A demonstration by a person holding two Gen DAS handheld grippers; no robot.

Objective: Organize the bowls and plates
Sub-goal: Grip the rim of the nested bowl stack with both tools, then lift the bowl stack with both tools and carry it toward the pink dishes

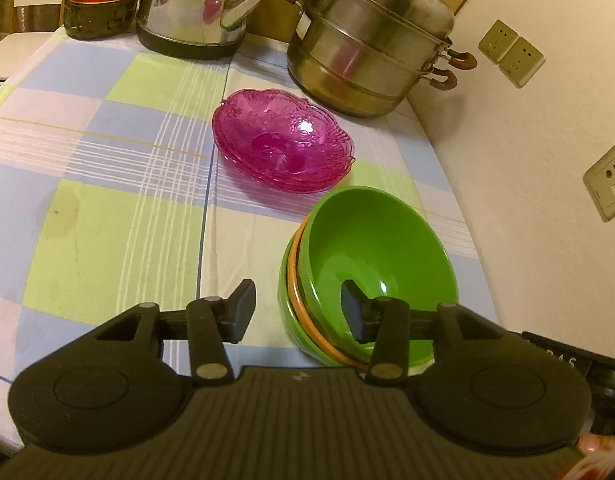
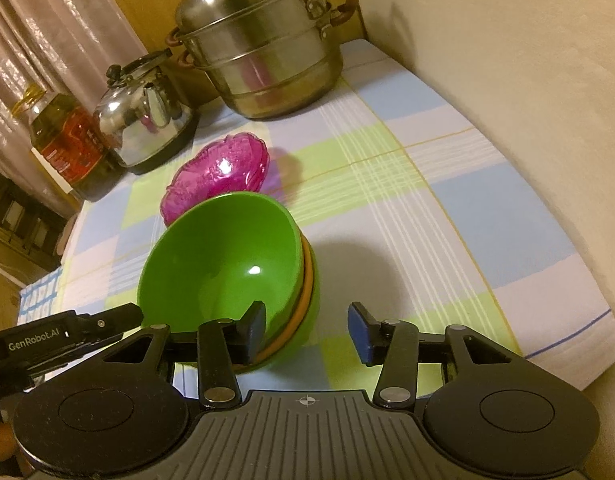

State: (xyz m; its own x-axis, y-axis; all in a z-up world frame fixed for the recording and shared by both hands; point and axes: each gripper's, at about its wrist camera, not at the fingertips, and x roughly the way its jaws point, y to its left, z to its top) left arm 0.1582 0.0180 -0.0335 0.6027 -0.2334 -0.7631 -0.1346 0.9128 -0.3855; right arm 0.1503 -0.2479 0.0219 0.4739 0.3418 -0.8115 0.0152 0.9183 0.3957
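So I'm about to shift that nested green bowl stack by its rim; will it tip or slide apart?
The green bowl stack already sits tilted, so a rim pull would likely tip it further. The bowls look like glossy plastic, so probably light and slippery. The top bowl rests loosely in the orange one and may slip out.

Not much readable text here, only a couple of bits

The clearest one is "GenRobot.AI" in white on the black body of the left tool [image 2: 67, 332], poking in at the left of the right tool's view. In the left wrist view there are pale letters that look like "D A S" on the black body of the right tool [image 1: 563, 360], just right of the left tool, partly cut off. The oil bottle [image 2: 69, 144], far ahead and left of the right tool, has a red label with white characters, too blurry to read.
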